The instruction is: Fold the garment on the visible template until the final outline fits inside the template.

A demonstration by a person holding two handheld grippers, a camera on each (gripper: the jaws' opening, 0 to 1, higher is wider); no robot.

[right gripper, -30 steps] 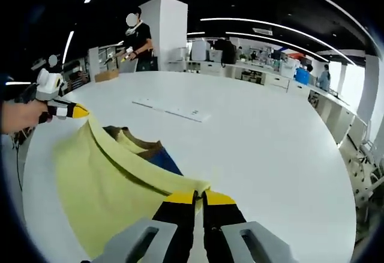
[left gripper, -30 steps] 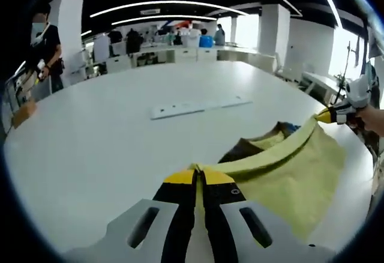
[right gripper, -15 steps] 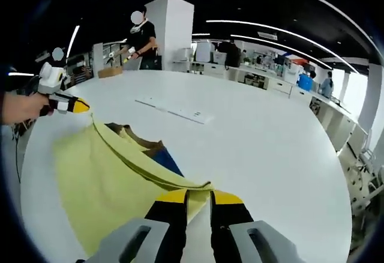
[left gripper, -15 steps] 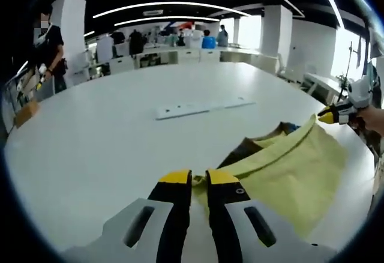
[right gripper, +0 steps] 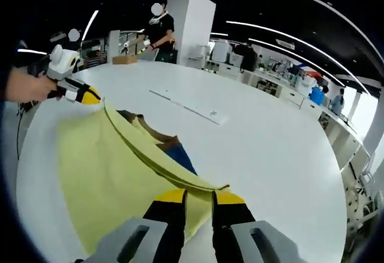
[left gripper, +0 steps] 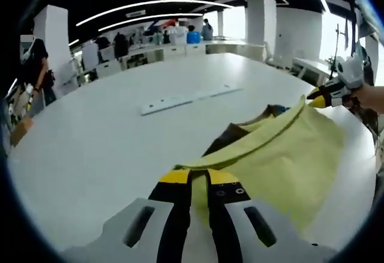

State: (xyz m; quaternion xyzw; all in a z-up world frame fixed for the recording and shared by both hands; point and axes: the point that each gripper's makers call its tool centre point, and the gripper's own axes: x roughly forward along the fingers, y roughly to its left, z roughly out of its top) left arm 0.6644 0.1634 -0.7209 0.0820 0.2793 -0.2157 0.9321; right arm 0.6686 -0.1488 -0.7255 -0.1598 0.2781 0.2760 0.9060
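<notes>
in the left gripper view, a person [left gripper: 35, 71] in dark clothes stands beyond the far left edge of the white table [left gripper: 108, 131]. a long white strip [left gripper: 189, 97] lies flat on the table, beyond the garment. the left gripper [left gripper: 198, 178] sits at the near side of the table with its jaws drawn narrow, pinching one corner of the yellow garment [left gripper: 282, 161]. the garment spreads over the table to the right of that gripper, its raised edge running taut up to the right gripper [left gripper: 322, 98], which grips the other corner. brown and blue cloth [left gripper: 231, 138] shows beneath the lifted yellow edge.

in the right gripper view, the left gripper [right gripper: 87, 95] is held in a hand [right gripper: 27, 86] at the garment's left corner. the yellow garment [right gripper: 102, 173] lies on the table [right gripper: 276, 155] between the two grippers. the right gripper [right gripper: 197, 199] has its jaws narrow on the garment's near corner. the white strip [right gripper: 192, 108] lies beyond the garment, and a person [right gripper: 157, 32] stands past the table's far edge.
</notes>
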